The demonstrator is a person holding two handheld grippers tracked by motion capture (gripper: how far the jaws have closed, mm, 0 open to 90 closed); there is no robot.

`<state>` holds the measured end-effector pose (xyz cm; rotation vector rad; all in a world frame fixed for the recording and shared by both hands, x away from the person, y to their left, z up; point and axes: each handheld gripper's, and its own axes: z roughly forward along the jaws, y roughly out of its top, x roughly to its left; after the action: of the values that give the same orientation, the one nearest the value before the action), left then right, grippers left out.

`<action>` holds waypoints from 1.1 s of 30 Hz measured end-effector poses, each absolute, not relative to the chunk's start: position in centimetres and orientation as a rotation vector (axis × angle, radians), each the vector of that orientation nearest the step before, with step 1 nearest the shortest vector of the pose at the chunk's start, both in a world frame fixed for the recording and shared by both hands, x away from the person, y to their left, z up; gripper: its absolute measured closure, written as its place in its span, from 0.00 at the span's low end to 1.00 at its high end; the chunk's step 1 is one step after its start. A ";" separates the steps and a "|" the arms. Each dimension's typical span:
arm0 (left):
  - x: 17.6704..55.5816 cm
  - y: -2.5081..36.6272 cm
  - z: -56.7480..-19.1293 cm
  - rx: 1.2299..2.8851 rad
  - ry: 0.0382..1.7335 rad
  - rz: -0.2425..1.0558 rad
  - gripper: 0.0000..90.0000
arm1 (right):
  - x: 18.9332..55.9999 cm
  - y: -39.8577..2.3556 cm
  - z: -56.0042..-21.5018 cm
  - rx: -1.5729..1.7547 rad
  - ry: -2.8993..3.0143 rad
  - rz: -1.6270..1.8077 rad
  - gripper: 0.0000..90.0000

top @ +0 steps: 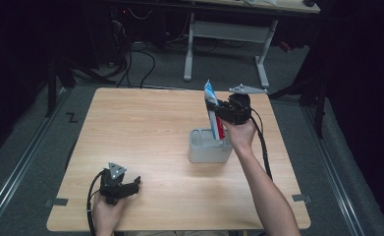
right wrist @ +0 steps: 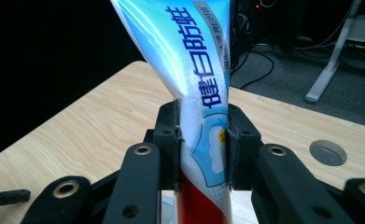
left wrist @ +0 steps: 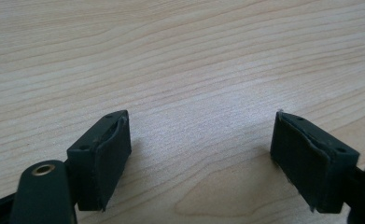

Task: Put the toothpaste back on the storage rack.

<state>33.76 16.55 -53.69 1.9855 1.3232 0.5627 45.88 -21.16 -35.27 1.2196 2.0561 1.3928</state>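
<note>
A blue, white and red toothpaste tube (top: pixel 212 109) stands upright with its lower end inside a grey box (top: pixel 209 146) near the middle right of the table. My right gripper (top: pixel 218 109) is shut on the tube's middle. In the right gripper view the tube (right wrist: pixel 196 84) rises between the two black fingers (right wrist: pixel 167 140), flat end up and red part down. My left gripper (top: pixel 130 186) rests low on the table near the front left edge, open. In the left gripper view, bare wood lies between its pads (left wrist: pixel 106 154).
The wooden table (top: pixel 140 132) has a round cable hole (right wrist: pixel 327 152) seen in the right gripper view. A white-legged desk (top: pixel 226 29) and cables stand on the grey floor behind. Dark curtains close both sides.
</note>
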 end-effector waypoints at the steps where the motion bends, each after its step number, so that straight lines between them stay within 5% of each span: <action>1: 33.8 16.5 -53.7 1.984 1.324 0.563 0.23 | 45.9 -21.1 -35.4 1.219 2.059 1.390 0.78; 33: 33.8 16.5 -53.7 1.986 1.323 0.563 0.23 | 45.8 -20.4 -38.2 1.222 2.146 1.319 0.78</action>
<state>33.76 16.55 -53.69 1.9856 1.3232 0.5629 45.76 -20.43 -38.22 1.2219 2.1458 1.3189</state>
